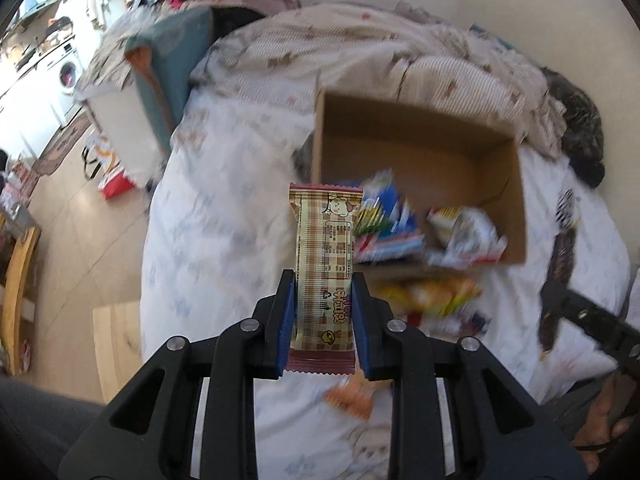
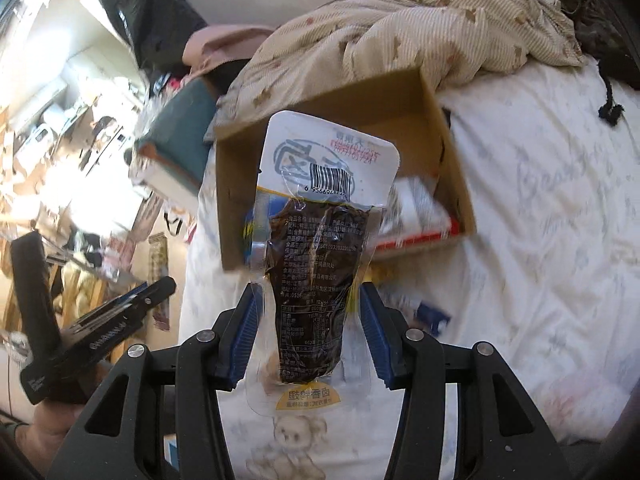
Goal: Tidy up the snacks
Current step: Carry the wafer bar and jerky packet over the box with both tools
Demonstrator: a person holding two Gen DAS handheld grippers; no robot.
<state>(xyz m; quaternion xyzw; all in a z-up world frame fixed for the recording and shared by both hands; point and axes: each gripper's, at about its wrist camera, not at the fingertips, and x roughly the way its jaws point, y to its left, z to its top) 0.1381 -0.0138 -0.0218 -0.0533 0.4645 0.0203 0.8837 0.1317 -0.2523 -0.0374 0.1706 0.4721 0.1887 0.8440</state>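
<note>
A bed (image 1: pixel 224 240) with a pale printed sheet carries the work; a rumpled striped quilt (image 1: pixel 360 52) lies at its far end. An open cardboard box (image 1: pixel 516 184) sits on the sheet, several snack packets already inside, a yellow packet (image 1: pixel 436 292) lying loose just near of it. The left gripper (image 1: pixel 322 312) has its fingers closed narrowly on a checked wafer bar (image 1: pixel 324 248), held upright near the box. The right gripper (image 2: pixel 310 320) has its fingers about half open, pressing the clear edges of a vacuum-sealed dark meat pouch (image 2: pixel 320 264). Both items appear light. The bar looks crushable; grip its sides gently. The pouch film looks slippery; the sealed margins seem the safer hold.
</note>
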